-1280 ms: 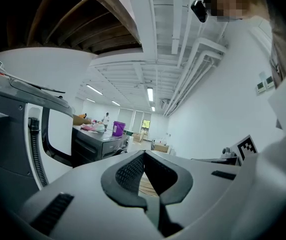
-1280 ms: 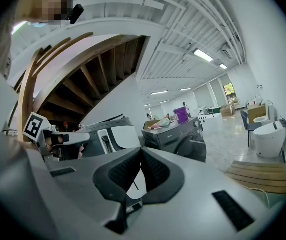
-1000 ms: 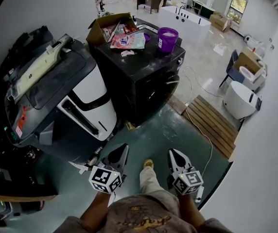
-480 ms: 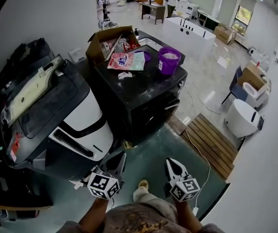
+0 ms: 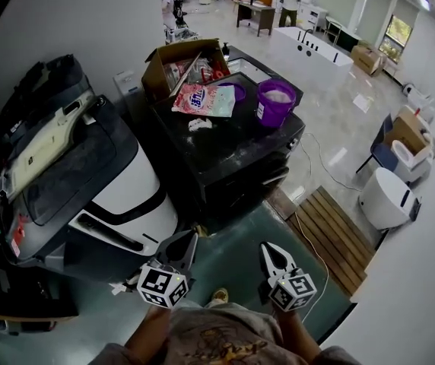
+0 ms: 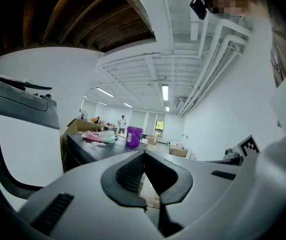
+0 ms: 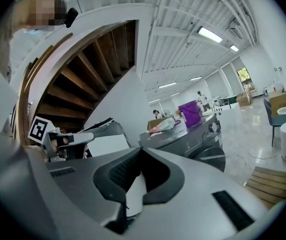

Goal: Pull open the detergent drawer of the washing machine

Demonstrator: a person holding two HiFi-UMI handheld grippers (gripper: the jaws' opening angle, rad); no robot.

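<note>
Washing machine (image 5: 236,149): boxy, black, dusty top; purple bucket (image 5: 276,103) cylindrical.

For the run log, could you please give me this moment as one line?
left gripper: shut, empty | right gripper: shut, empty | washer: ahead, untouched

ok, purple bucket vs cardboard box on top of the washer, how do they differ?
Shape: the purple bucket is round, the cardboard box brown and rectangular with flaps open. Place: bucket near the right edge of the washer top, box at its far left corner. Contents: bucket holds something pale, box colourful items. Shared: both upright and open-topped on the same black machine.
</note>
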